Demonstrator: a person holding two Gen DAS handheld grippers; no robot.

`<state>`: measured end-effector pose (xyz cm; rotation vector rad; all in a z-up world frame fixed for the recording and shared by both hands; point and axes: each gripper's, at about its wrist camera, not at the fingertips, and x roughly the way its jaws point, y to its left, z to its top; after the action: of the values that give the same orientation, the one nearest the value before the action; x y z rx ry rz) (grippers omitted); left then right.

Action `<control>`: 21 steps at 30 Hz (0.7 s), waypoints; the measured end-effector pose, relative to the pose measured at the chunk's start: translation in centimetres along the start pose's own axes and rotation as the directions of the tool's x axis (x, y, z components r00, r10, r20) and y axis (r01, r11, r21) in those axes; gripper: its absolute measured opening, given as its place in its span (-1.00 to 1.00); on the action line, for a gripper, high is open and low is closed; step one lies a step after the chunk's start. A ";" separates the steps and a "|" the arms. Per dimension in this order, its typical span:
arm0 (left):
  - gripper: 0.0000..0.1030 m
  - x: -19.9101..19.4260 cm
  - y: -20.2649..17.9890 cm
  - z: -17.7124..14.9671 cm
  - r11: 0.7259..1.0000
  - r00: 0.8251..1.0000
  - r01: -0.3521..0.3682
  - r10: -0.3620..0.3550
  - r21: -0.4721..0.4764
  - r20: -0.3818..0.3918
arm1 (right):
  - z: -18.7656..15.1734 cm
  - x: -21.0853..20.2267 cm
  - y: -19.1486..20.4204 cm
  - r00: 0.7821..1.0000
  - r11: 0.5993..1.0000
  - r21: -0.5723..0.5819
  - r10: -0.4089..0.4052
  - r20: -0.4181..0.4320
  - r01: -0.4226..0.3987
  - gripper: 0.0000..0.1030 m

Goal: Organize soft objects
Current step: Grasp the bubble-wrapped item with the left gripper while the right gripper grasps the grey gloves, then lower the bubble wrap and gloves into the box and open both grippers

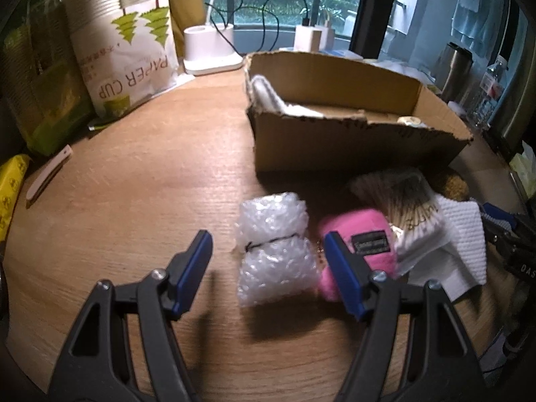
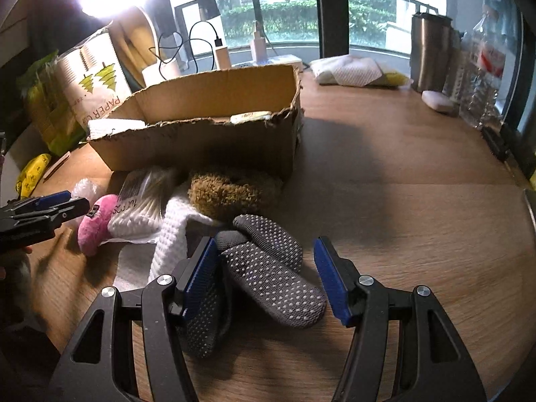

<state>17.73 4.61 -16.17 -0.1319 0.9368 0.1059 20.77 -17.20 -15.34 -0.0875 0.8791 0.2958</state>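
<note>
Landmark: torn cardboard box on wooden table. Soft items are piled just in front of box's near wall. Bubble-wrap bundle, tied w/ black band, is seen at left end of pile; pink plush w/ dark label is touching its right side. Cotton-swab pack is laid btwn plush and brown fuzzy item, the latter against box wall. White waffle cloth is draped under/beside swabs. Grey dotted grip socks are nearest to camera, in front of pile.

Left gripper: fingers spread wide, nothing held; bubble wrap is framed btwn them. Right gripper: fingers spread, set either side of socks, not closed on them.

Inside box: white folded item at left end, pale item at right end. Paper cup pack is stood left of box.
</note>
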 end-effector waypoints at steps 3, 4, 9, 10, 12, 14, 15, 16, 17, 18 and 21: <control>0.36 0.5 0.3 -0.2 1.000 1.000 -0.007 0.007 -0.009 -0.012 | -0.3 0.4 0.1 1.000 1.000 -0.011 0.010 -0.022 -0.010 0.21; 0.35 0.6 0.5 -0.3 1.000 1.000 -0.003 0.003 -0.015 -0.014 | -0.5 0.6 0.3 0.999 1.000 -0.017 0.017 -0.032 -0.018 0.06; 0.03 0.7 0.6 -0.6 1.000 1.000 0.005 -0.005 -0.006 -0.016 | -1.0 0.3 0.9 1.000 0.999 -0.044 0.005 -0.024 -0.006 -0.24; -0.04 0.8 0.6 -0.6 1.000 1.000 0.010 -0.010 -0.001 -0.017 | -1.1 0.2 0.9 1.000 0.999 -0.048 0.003 -0.019 -0.004 -0.29; -0.10 0.6 0.5 -0.7 1.000 1.000 0.019 -0.019 0.006 -0.016 | -1.1 -0.1 1.0 1.000 0.998 -0.063 -0.002 -0.015 0.001 -0.33; -0.12 0.4 0.4 -0.7 0.999 0.999 0.032 -0.032 0.005 -0.013 | -1.0 -0.4 1.0 1.000 0.997 -0.074 -0.010 -0.008 0.010 -0.35; -0.13 0.2 0.4 -0.8 0.999 0.999 0.036 -0.036 0.007 -0.009 | -1.0 -0.7 1.0 1.000 0.997 -0.077 -0.015 -0.002 0.015 -0.36; -0.13 0.0 0.3 -0.8 0.999 0.999 0.040 -0.040 0.008 -0.001 | -0.9 -0.9 0.9 1.000 0.997 -0.079 -0.018 0.002 0.018 -0.36; -0.14 -0.3 0.3 -0.8 0.999 0.999 0.045 -0.045 0.008 0.007 | -0.9 -1.2 0.8 1.000 0.997 -0.080 -0.022 0.008 0.023 -0.36; -0.14 -0.6 0.2 -0.7 0.999 0.999 0.048 -0.048 0.008 0.012 | -0.8 -1.5 0.7 1.000 0.996 -0.080 -0.027 0.015 0.028 -0.36; -0.14 -1.6 0.2 -0.5 0.998 0.997 0.061 -0.061 0.006 0.037 | -0.6 -2.6 0.2 0.999 0.997 -0.071 -0.036 0.037 0.038 -0.36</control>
<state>16.41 4.68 -15.20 -0.1530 0.8952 0.0495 18.70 -17.72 -13.66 -0.1647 0.8306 0.2938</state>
